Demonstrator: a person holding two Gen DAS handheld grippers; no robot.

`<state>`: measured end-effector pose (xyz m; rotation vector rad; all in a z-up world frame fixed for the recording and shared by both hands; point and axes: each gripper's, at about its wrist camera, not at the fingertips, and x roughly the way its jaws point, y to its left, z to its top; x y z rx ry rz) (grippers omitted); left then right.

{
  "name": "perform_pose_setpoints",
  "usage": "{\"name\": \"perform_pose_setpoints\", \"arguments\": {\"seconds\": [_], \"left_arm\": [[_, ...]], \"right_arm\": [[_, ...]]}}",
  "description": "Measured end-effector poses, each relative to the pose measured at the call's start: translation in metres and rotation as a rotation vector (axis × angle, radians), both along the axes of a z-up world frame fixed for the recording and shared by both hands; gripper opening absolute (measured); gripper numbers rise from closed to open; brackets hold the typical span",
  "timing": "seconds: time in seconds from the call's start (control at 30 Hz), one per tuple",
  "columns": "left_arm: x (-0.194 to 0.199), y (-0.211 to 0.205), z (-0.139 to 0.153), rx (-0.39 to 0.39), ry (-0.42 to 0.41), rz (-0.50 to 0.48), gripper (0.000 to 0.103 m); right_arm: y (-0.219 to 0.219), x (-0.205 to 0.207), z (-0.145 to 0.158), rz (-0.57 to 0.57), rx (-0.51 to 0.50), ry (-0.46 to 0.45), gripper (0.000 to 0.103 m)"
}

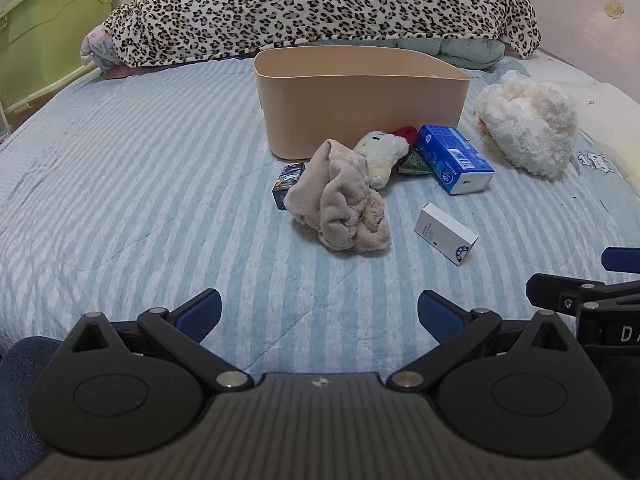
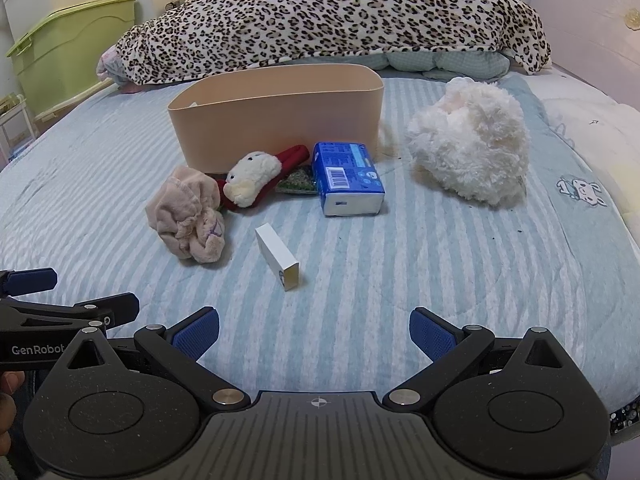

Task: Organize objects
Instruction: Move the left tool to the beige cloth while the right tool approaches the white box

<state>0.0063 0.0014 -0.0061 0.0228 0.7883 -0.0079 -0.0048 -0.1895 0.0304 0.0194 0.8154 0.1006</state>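
A beige oval bin (image 1: 360,100) (image 2: 276,116) stands on the striped bed. In front of it lie a crumpled beige cloth (image 1: 340,204) (image 2: 188,216), a small white plush with red (image 1: 384,152) (image 2: 256,178), a blue tissue pack (image 1: 454,158) (image 2: 346,178), a white box (image 1: 445,233) (image 2: 278,256), a small dark box (image 1: 288,184) and a green packet (image 1: 416,166) (image 2: 296,186). My left gripper (image 1: 319,316) is open and empty, short of the cloth. My right gripper (image 2: 314,332) is open and empty, short of the white box.
A fluffy white plush (image 1: 528,128) (image 2: 472,144) lies right of the bin. A leopard-print blanket (image 1: 320,4) (image 2: 332,12) is piled at the back. A green plastic chest (image 1: 48,36) (image 2: 68,48) stands left of the bed. Each gripper shows at the other view's edge.
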Motion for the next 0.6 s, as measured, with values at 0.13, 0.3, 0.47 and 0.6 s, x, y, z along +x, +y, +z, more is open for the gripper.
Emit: {"name": "perform_pose_setpoints", "arguments": {"seconds": [0.13,0.3,0.47,0.6], "left_arm": [[0.002,-0.001,-0.001,-0.002,0.004,-0.003,0.103],[0.007,0.000,-0.005,-0.001,0.015,-0.001,0.103],[0.013,0.003,-0.008,-0.003,0.018,0.005,0.103],[0.020,0.009,-0.011,-0.011,0.024,0.016,0.103]], "right_arm": [[0.001,0.004,-0.001,0.008,-0.003,-0.003,0.103],[0.002,0.008,-0.002,0.023,0.003,-0.013,0.103],[0.005,0.016,-0.005,0.038,-0.014,-0.019,0.103],[0.007,0.026,-0.008,0.052,-0.029,-0.019,0.102]]}}
